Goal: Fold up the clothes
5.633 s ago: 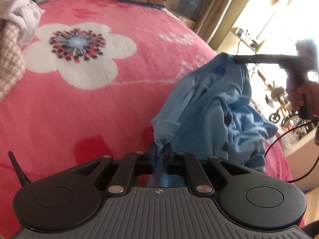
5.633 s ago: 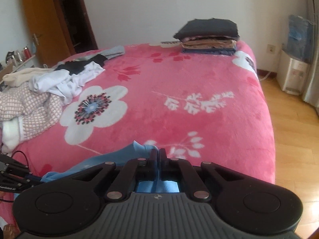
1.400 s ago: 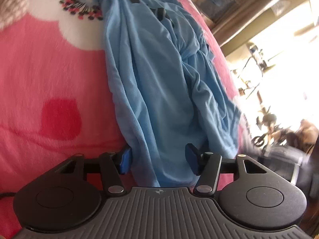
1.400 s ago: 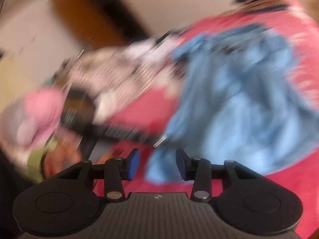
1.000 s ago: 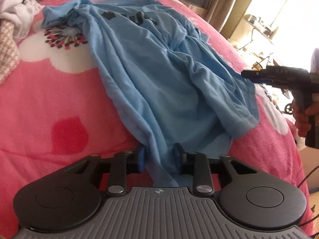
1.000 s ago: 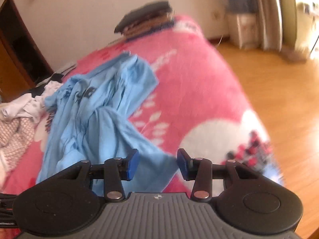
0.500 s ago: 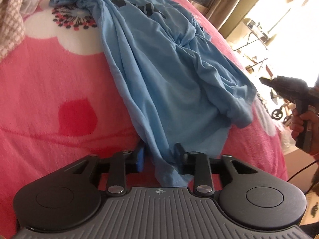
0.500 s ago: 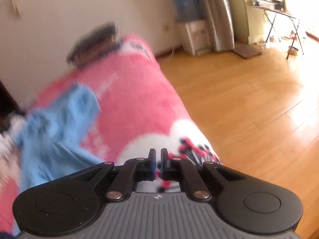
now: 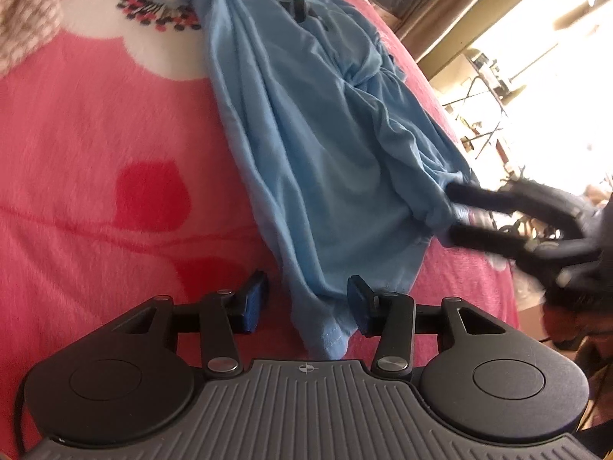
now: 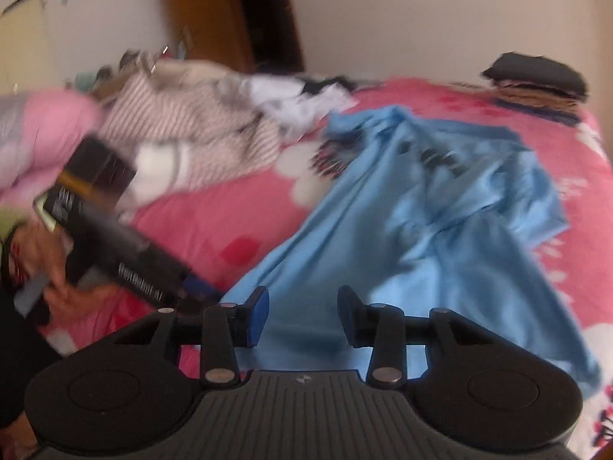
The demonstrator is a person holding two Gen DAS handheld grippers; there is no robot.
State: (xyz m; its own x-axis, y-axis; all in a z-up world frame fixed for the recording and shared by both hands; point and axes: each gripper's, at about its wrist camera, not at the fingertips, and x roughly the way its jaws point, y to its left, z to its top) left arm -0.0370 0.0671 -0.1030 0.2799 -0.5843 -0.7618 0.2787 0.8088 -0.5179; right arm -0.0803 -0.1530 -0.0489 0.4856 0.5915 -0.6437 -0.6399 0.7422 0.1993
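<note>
Both tongs stand parted and grip nothing, jaws just opened. The left tongs [image 9: 306, 303] straddle a hem corner of the blue shirt [image 9: 306, 122], untouched by the pads. The right tongs [image 10: 302, 318] straddle its other edge. The shirt lies rumpled along the pink flowered bed [image 9: 95, 145].

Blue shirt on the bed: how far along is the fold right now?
Early. Done: the blue shirt lies stretched along the pink blanket, though bunched and wrinkled, with no fold made. In hand: the left gripper and right gripper have just been opening, jaws apart over the hem, nothing pinched. Left: smooth it, fold it, add it to the folded stack.
</note>
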